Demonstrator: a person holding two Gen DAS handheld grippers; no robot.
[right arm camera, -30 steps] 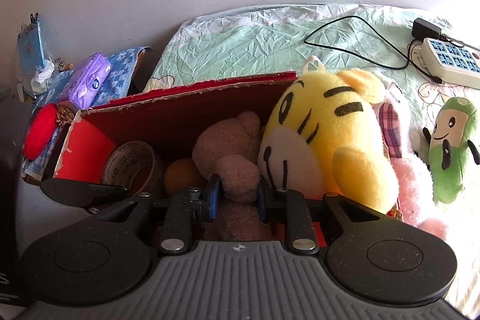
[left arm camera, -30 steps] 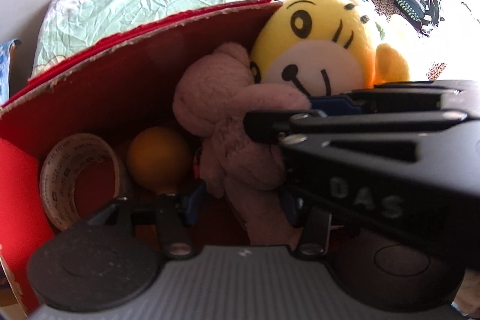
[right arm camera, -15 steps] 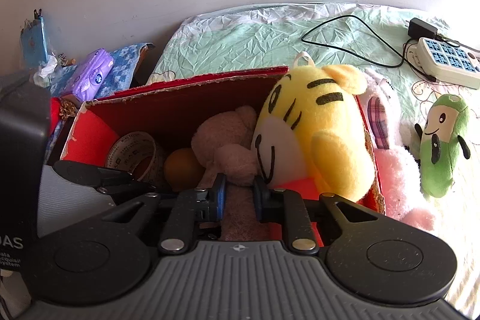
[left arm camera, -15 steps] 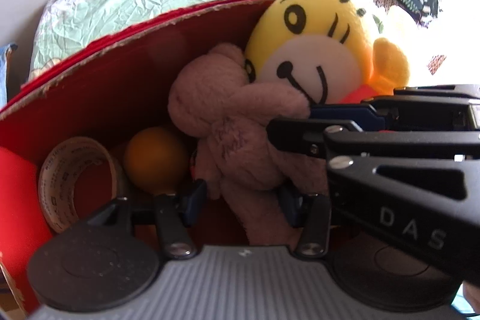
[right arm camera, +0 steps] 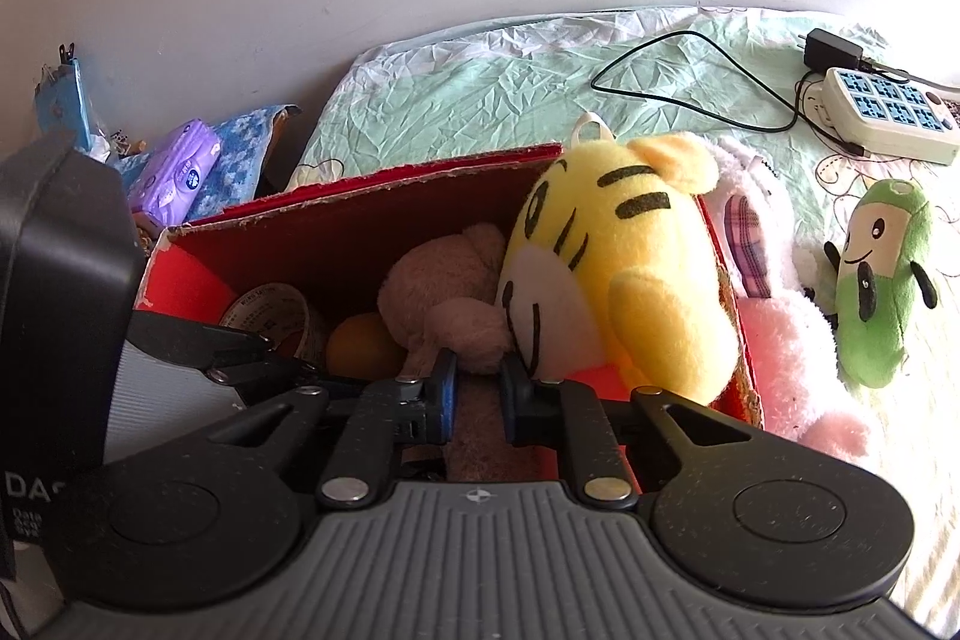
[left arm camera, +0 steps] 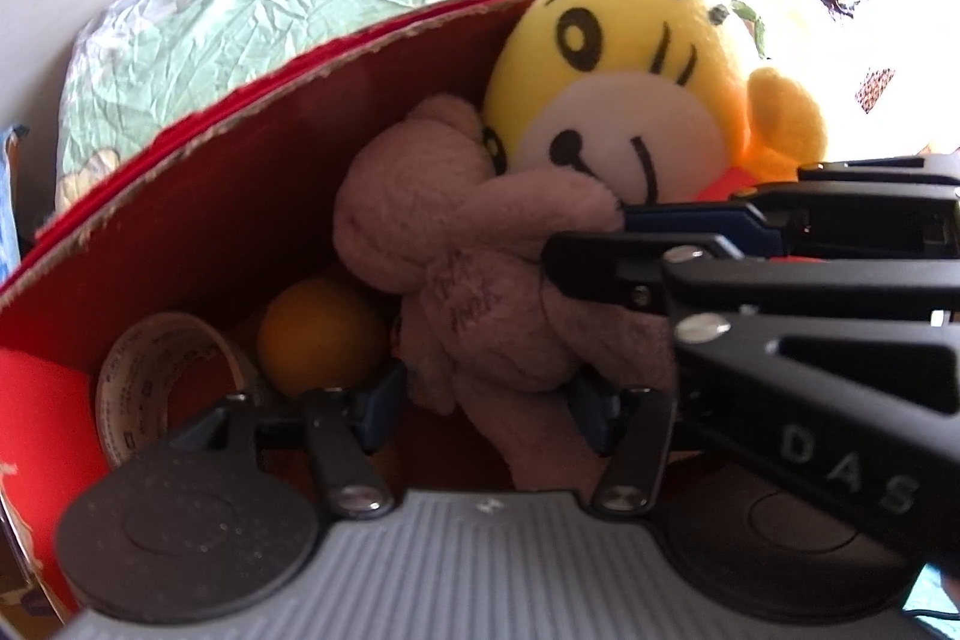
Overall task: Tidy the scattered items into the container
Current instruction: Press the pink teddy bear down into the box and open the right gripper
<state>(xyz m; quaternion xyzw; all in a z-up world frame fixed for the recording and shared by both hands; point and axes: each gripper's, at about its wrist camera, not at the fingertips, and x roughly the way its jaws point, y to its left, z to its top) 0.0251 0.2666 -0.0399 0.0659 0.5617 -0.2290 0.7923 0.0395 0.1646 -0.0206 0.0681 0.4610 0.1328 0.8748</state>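
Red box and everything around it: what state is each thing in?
Red box: open-topped, nearly full.
Bear: inside, right gripper shut on it.
Left gripper: jaws opening around bear.
Tiger: leaning over rim.
Tape, ball: inside.
Green toy: outside.

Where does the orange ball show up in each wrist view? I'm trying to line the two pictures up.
Left wrist view: the orange ball lies low and left of centre in the red box, between the tape roll and the brown teddy.
Right wrist view: the ball is just left of centre, partly hidden behind the gripper fingers.
Shared landmark: the yellow tiger plush, at the box's right end.
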